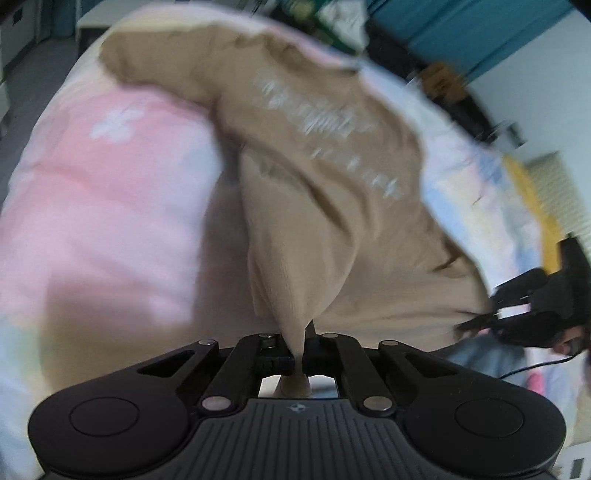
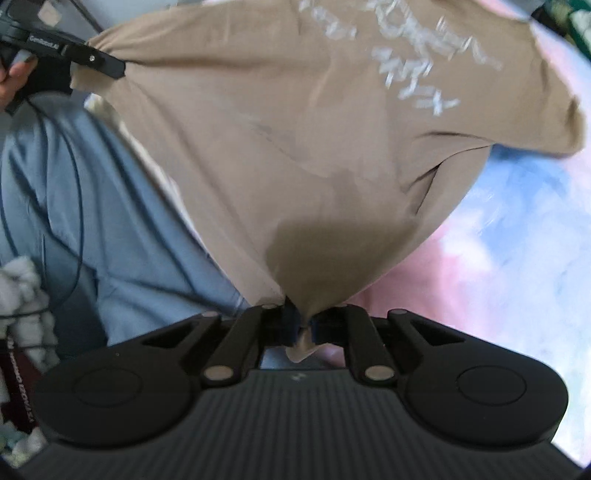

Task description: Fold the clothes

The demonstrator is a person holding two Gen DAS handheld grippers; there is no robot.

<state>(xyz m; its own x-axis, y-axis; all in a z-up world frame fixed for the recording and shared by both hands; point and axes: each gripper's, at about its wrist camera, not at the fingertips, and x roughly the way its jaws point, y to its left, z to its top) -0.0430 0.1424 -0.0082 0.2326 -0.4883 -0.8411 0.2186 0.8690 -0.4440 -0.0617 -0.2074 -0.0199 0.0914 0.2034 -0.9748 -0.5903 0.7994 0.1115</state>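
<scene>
— Holding anything yet?
— Both: your left gripper point(image 1: 300, 360) and right gripper point(image 2: 303, 325) are clamped on the tan T-shirt's point(image 1: 332, 192) near hem corners; it hangs away over the pastel bedspread point(image 1: 110, 192).

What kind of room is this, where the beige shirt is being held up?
Most likely a bedroom. The tan T-shirt hangs over a soft pastel bedspread with pink and blue patches and a flower print, and teal curtains seem to hang at the back, though they are blurred.
</scene>
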